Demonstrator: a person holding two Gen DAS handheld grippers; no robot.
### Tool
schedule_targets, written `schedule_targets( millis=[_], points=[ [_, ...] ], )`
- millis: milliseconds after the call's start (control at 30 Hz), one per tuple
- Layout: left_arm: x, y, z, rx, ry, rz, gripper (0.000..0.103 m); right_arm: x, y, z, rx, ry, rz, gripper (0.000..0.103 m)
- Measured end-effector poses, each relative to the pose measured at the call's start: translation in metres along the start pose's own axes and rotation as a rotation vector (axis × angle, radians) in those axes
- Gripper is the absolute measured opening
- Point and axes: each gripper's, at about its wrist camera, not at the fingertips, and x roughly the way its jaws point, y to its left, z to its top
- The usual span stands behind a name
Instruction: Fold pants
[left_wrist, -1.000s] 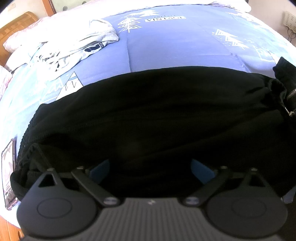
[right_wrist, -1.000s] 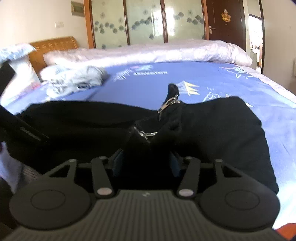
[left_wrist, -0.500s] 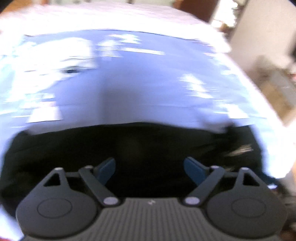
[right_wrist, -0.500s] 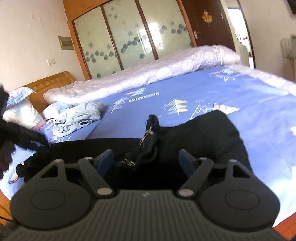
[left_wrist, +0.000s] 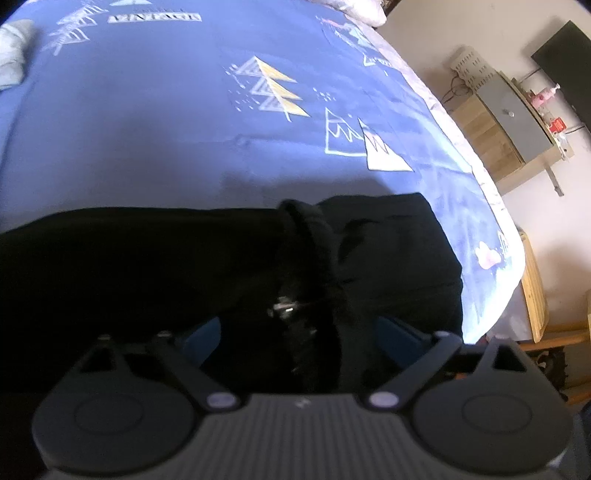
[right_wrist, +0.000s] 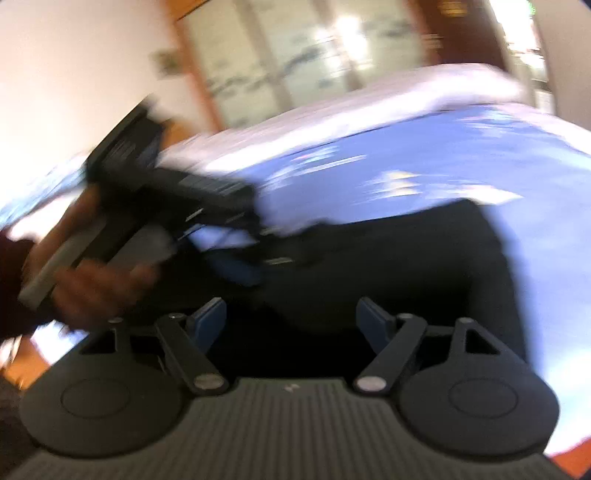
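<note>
Left wrist view: the black pants (left_wrist: 155, 266) lie across the near part of the bed (left_wrist: 155, 122), on its blue printed cover. They appear doubled over at least once, with a gathered hem or waistband (left_wrist: 314, 240) standing up as a ridge near the middle and a small metal zip pull (left_wrist: 284, 308) beside it. The left gripper (left_wrist: 295, 336) hovers above this ridge, jaws spread wide; its jaws have just been opening further, cloth lies below and between the blue pads (left_wrist: 201, 339), but they do not press on it. The bundle looks loose and uneven, so I judge the fold part done, with squaring and at least one more fold outstanding. A grey garment (left_wrist: 13, 51) lies at the far left of the bed, well apart. A wooden cabinet (left_wrist: 491, 136) stands against the wall beyond the right edge, clear of the work. Right wrist view: heavily blurred. The right gripper (right_wrist: 291, 325) is likewise spread apart, with nothing clamped, over the right end of the pants (right_wrist: 406, 266). The left gripper (right_wrist: 177, 199), held in a hand (right_wrist: 92, 284), crosses the left of the frame just above the cloth. It crowds the middle of the garment and could obstruct the right gripper's next reach. Wardrobe doors (right_wrist: 314, 62) and a white quilt (right_wrist: 388, 103) sit beyond, not in the way.
</note>
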Motion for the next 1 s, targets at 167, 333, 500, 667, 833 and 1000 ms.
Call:
schedule_targets(
  millis=[167, 333, 500, 667, 833, 1000],
  points=[
    [0.03, -0.016, -0.003, 0.024, 0.056, 0.034, 0.04, -0.028, -0.05, 0.0, 0.169, -0.083, -0.188, 0.08],
    [0.003, -0.015, -0.007, 0.005, 0.021, -0.006, 0.019, -0.03, -0.058, -0.003, 0.259, -0.109, -0.232, 0.08],
    [-0.049, 0.004, -0.028, -0.024, -0.019, 0.008, 0.018, -0.028, -0.038, 0.002, 0.22, -0.125, -0.183, 0.08],
    [-0.076, 0.055, -0.056, -0.121, -0.053, 0.078, 0.02, -0.018, -0.015, 0.001, 0.159, -0.098, -0.134, 0.08],
    [-0.05, 0.08, -0.061, -0.163, -0.066, 0.121, 0.046, 0.006, 0.011, 0.007, 0.112, -0.076, -0.106, 0.079],
    [-0.043, 0.069, -0.051, -0.103, -0.088, 0.153, 0.05, 0.031, 0.042, 0.015, 0.0, -0.071, -0.129, 0.055]
  ],
)
